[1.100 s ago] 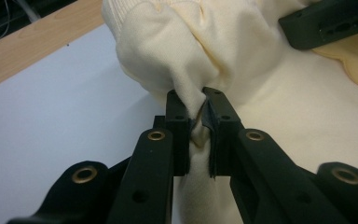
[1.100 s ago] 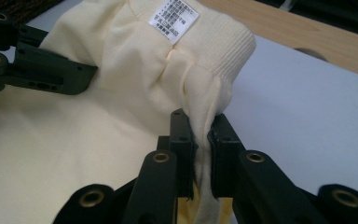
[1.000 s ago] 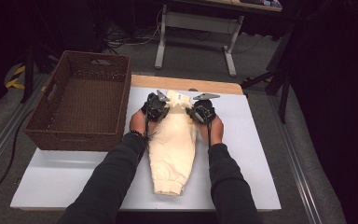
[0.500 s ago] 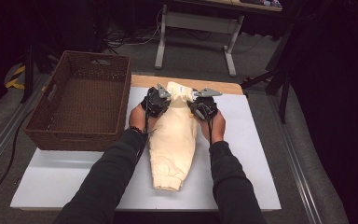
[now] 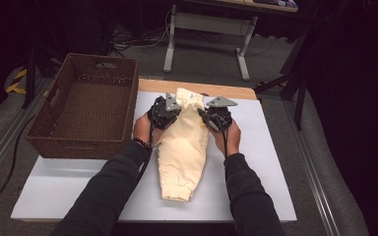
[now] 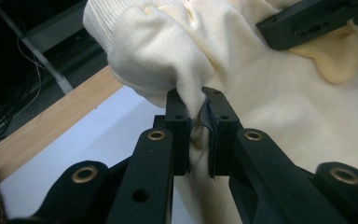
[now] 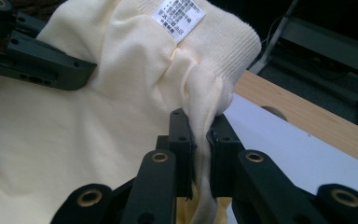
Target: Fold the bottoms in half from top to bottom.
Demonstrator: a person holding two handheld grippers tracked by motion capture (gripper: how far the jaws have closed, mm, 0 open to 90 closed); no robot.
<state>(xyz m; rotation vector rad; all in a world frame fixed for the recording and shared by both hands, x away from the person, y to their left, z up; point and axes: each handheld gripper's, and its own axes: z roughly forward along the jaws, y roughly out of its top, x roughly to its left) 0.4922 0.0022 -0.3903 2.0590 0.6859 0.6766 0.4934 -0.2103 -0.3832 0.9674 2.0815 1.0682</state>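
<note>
A cream garment (image 5: 184, 147) is laid lengthwise down the middle of the white counter (image 5: 275, 162), its ribbed waistband raised near the far edge. The waistband's left side is clamped between the jaws of the left gripper (image 5: 170, 109), its right side between those of the right gripper (image 5: 211, 118). A wicker basket (image 5: 86, 113) is seen at the far left corner.

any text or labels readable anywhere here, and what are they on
White care tag sewn inside the ribbed band of the cream garment: several printed lines, too small and blurred to read.
No other words, numbers or signs are legible, not on the wicker basket either.
</note>
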